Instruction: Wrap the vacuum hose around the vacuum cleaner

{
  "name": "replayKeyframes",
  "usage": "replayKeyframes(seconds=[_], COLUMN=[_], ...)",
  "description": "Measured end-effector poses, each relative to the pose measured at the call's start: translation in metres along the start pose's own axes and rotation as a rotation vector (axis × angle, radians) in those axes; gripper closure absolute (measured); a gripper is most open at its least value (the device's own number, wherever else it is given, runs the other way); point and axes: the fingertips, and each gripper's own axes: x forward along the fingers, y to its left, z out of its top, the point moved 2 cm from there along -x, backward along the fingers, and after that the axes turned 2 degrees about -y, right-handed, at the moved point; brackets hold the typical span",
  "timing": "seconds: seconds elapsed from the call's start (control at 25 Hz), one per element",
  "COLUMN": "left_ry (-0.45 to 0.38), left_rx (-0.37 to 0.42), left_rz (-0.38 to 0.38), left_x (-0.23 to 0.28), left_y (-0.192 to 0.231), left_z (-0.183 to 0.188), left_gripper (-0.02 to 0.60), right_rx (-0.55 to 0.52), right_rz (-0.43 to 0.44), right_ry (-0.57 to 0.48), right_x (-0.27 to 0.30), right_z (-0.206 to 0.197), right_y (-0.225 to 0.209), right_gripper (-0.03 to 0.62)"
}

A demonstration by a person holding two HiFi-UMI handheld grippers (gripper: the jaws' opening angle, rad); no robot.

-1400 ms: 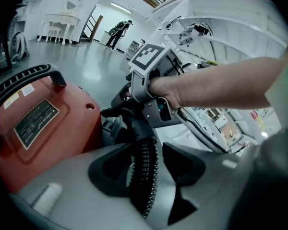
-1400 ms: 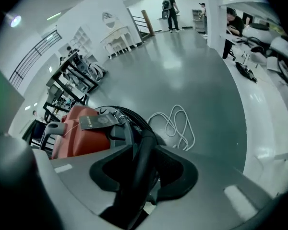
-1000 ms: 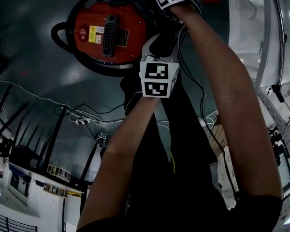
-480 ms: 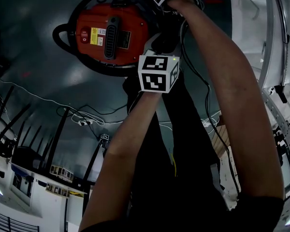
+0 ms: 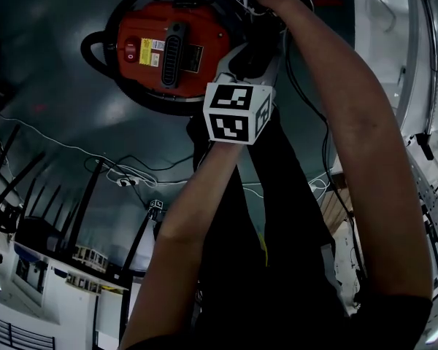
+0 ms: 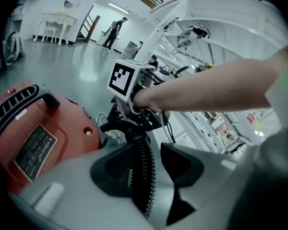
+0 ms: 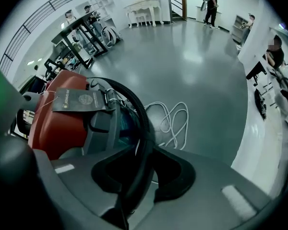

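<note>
The red vacuum cleaner [image 5: 168, 46] stands on the grey floor, with the black hose [image 5: 95, 49] looped round its base. In the left gripper view the ribbed hose [image 6: 141, 166] runs between the jaws of my left gripper [image 6: 153, 164]. It lies against the left pad, a thin gap shows at the right pad, and the jaws are closing. My right gripper [image 7: 144, 171] is shut on the hose [image 7: 143, 128] and still closing. From there the hose arcs up over the vacuum's top [image 7: 62, 119]. The right gripper's marker cube [image 6: 125, 78] is just ahead of the left gripper.
A white cable [image 7: 172, 119] lies coiled on the floor beside the vacuum. White metal frames [image 5: 401, 64] stand to the right, and black stands with cables [image 5: 95, 188] to the left. People [image 7: 212, 4] and a white table [image 7: 143, 6] are far off across the hall.
Both grippers have shifted slightly toward the vacuum's far side along the hose. The left gripper's cube has drifted a little left and up. The vacuum has not moved.
</note>
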Motion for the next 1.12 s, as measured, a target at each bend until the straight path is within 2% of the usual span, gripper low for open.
replayKeyframes(seconds=[0.2, 0.48, 0.8, 1.0, 1.12], left_ry=[0.019, 0.057, 0.074, 0.077, 0.076], left_rx=[-0.008, -0.027, -0.035, -0.077, -0.063], left_rz=[-0.005, 0.008, 0.04, 0.059, 0.072], left_x=[0.0, 0.001, 0.002, 0.0, -0.002], left_y=[0.002, 0.006, 0.009, 0.009, 0.006], left_z=[-0.006, -0.012, -0.015, -0.018, -0.02], left_gripper=[0.405, 0.417, 0.43, 0.426, 0.426], right_rx=[0.013, 0.037, 0.013, 0.0, 0.014], right_rz=[-0.006, -0.032, -0.005, 0.017, 0.039], right_ry=[-0.089, -0.156, -0.212, -0.249, -0.288], right_x=[-0.008, -0.019, -0.029, -0.033, -0.032], right_z=[0.006, 0.003, 0.0, -0.003, -0.005], right_y=[-0.001, -0.003, -0.006, -0.009, -0.01], right_gripper=[0.48, 0.48, 0.477, 0.47, 0.467])
